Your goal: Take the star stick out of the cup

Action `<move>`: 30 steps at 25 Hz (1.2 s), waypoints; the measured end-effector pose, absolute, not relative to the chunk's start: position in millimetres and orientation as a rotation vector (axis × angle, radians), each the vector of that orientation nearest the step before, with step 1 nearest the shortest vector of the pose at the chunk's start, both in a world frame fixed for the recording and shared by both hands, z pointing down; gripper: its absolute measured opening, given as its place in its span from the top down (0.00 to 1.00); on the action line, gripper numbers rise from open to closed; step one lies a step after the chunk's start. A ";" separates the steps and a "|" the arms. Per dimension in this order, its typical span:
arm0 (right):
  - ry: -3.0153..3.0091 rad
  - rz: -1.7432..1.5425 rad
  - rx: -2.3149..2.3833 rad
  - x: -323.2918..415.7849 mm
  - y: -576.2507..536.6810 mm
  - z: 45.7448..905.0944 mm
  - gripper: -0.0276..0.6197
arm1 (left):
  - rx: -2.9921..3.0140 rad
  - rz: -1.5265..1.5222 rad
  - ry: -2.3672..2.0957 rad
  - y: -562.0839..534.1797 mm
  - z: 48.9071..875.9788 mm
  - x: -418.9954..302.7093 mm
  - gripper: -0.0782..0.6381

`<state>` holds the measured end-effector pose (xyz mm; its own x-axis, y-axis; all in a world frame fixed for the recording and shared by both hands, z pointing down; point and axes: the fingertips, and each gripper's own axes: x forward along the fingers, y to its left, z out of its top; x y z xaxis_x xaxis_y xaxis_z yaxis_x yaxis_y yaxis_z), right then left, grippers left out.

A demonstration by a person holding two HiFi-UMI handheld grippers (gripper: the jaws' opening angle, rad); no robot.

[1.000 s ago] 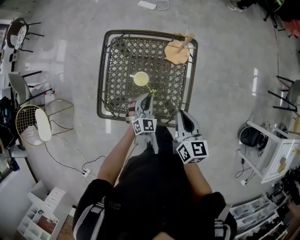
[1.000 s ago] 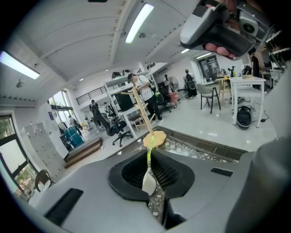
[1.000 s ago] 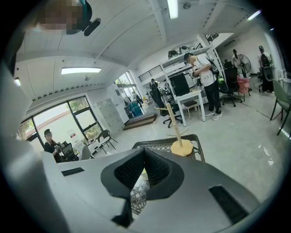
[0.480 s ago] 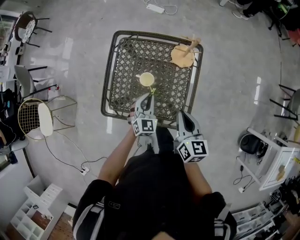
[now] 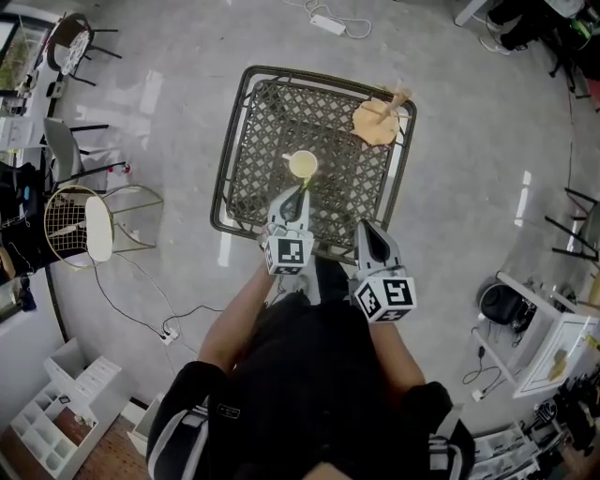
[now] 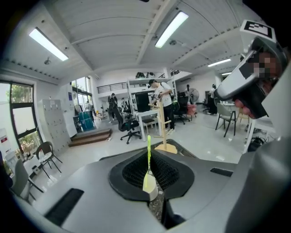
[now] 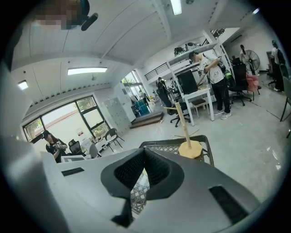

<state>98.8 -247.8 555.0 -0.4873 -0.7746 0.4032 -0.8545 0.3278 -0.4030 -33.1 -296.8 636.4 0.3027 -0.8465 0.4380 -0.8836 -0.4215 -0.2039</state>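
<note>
A pale yellow cup (image 5: 303, 165) stands near the middle of the dark lattice table (image 5: 253, 141). A thin green star stick (image 5: 304, 182) leans out of it toward me. My left gripper (image 5: 299, 194) reaches over the table's near side. Its tips are at the stick's upper end. In the left gripper view the stick (image 6: 148, 150) rises between the nearly closed pads of the left gripper (image 6: 148, 157), which has been closing. The cup (image 6: 150, 185) shows through the slit below. My right gripper (image 5: 366, 228) hangs at the table's near edge, and in its own view the right gripper (image 7: 144, 152) holds nothing.
A wooden peg stand on a round base (image 5: 378, 120) stands at the table's far right corner. Beside the table on the left is a wire-frame stool (image 5: 131, 220). A power strip and cables (image 5: 330, 23) lie on the floor beyond. Chairs and shelves ring the open floor.
My left gripper has crept a little nearer the cup, up against the stick. The right gripper has kept its place. The head view has drifted slightly.
</note>
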 end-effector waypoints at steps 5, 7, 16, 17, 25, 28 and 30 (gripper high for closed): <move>-2.485 0.853 1.441 90.4 -253.5 553.8 0.96 | 2.404 0.657 -1.690 -299.5 608.5 -45.4 0.85; -2.500 0.838 1.414 85.4 -254.5 553.0 0.96 | 2.373 0.623 -1.705 -297.9 598.7 -51.9 0.85; -2.556 0.747 1.347 59.7 -241.4 532.3 0.96 | 2.275 0.508 -1.765 -271.0 548.3 -85.4 0.85; -2.558 0.734 1.348 55.9 -238.9 529.4 0.96 | 2.272 0.495 -1.764 -265.7 542.2 -90.5 0.85; -2.571 0.642 1.392 26.2 -218.3 501.1 0.96 | 2.264 0.409 -1.787 -223.6 498.2 -134.6 0.85; -2.583 0.603 1.403 11.9 -212.2 489.8 0.96 | 2.281 0.371 -1.801 -211.9 482.0 -149.4 0.85; -2.593 0.582 1.412 1.7 -206.5 481.8 0.96 | 2.293 0.350 -1.812 -202.8 471.6 -159.5 0.85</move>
<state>1.7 -206.5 481.8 -0.5529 -0.7793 0.2948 -0.8305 0.4871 -0.2700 -159.5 -202.8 471.6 0.2213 -0.9263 0.3049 -0.9732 -0.2298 0.0083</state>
